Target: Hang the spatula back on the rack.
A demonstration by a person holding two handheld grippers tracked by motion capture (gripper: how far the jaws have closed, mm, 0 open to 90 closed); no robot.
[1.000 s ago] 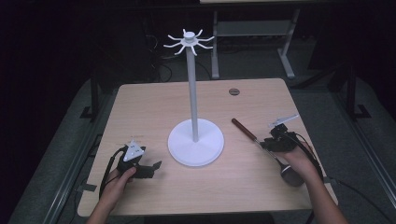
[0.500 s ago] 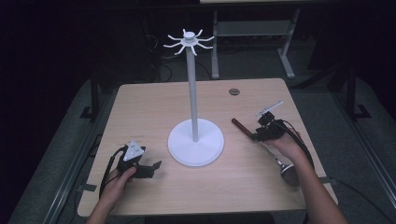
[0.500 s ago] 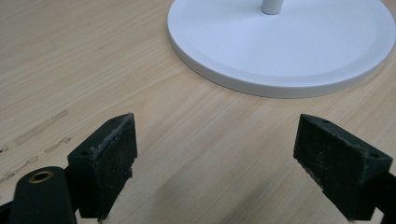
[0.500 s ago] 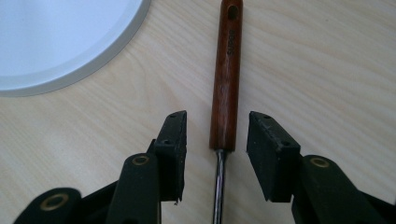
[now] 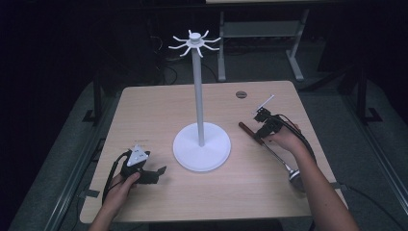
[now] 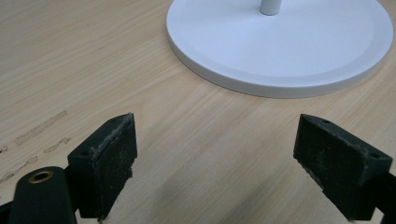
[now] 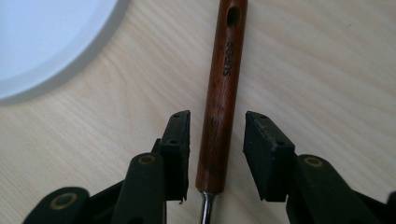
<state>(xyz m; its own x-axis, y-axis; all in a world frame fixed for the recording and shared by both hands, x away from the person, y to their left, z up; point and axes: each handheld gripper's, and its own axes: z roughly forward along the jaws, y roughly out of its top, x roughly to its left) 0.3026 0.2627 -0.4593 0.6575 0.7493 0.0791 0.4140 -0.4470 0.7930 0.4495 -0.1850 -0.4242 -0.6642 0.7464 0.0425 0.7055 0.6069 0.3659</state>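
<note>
Jaws of your right hand-held gripper [image 7: 215, 154] straddle the ladle's wooden handle [image 7: 223, 93] at centre frame, narrowly apart, not touching it. Your left hand-held gripper [image 6: 215, 172] gapes wide over bare desk [image 6: 70, 60], below the white stand base [image 6: 280, 46].

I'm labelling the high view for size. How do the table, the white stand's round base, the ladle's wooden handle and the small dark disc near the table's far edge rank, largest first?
1. Table.
2. White stand's round base.
3. Ladle's wooden handle, partly covered by the right hand-held gripper.
4. Small dark disc.
</note>
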